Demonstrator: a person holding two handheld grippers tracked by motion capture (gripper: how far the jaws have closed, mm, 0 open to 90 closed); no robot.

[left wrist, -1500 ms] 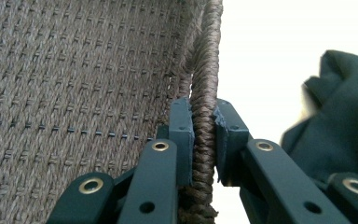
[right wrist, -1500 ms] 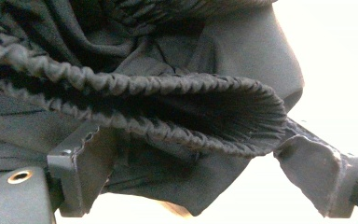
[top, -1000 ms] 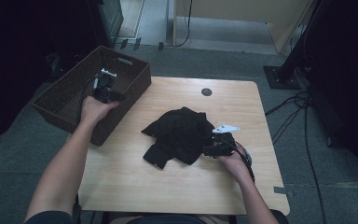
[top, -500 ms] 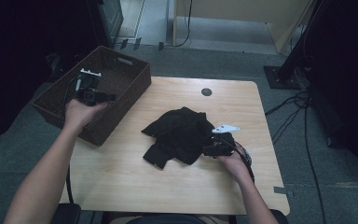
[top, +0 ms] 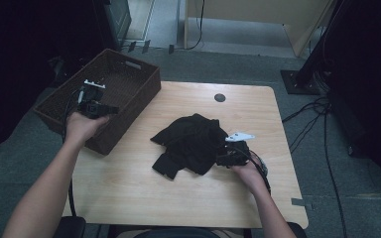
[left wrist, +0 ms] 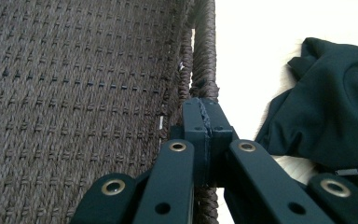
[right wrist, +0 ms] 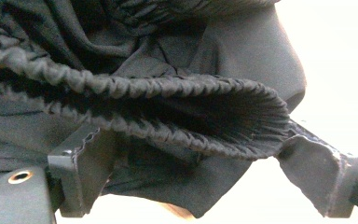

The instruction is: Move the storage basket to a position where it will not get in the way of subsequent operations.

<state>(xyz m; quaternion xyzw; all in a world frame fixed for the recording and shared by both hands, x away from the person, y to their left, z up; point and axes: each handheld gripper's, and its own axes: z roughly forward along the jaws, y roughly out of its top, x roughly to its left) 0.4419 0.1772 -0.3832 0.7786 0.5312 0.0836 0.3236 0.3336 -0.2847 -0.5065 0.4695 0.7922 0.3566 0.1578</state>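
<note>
two grippers are at work. the right gripper (top: 226, 155) has its jaws spread apart at the edge of the black garment (top: 193, 144), whose gathered elastic hem (right wrist: 168, 100) lies between them. the left gripper (top: 95, 101) hangs over the woven basket (top: 139, 96), jaws pressed together on nothing, basket rim (left wrist: 204, 56) just ahead of their tips.

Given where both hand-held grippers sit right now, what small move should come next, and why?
Probably shut the right hand-held gripper on the black garment: its jaws stand open with the gathered hem lying between them, nothing pinched yet. The left hand-held gripper is shut and empty at the wicker basket rim.
</note>
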